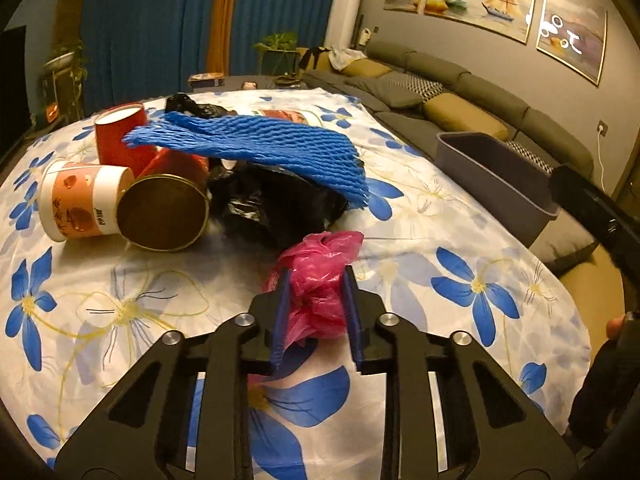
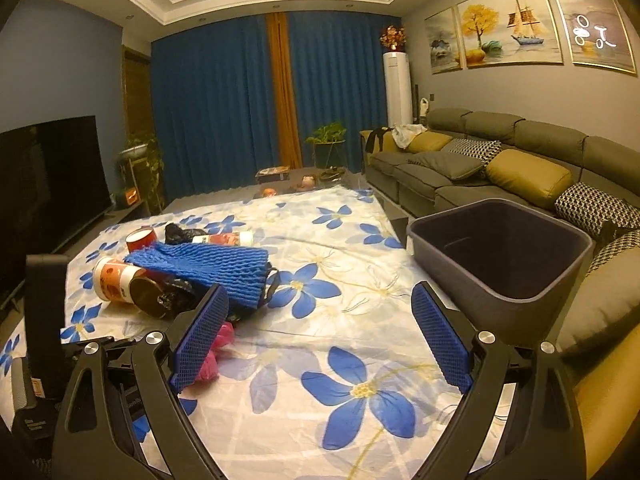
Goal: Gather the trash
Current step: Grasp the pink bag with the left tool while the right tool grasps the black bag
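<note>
Half the pink bag (image 1: 320, 280) hidden — clamped between left hand-held gripper (image 1: 318, 280) pads

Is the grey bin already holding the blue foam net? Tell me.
No. The blue foam net lies atop the trash pile on the table, apart from the grey bin.

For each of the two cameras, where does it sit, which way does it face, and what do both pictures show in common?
Left wrist view: sits on the left gripper, looks down over the flowered tablecloth at the trash pile; its jaws are closed on the pink plastic bag.
Right wrist view: sits on the right gripper, faces the blue curtains across the table; its jaws stand open and empty.
Shared: blue foam net, grey bin, sofa, paintings.
</note>
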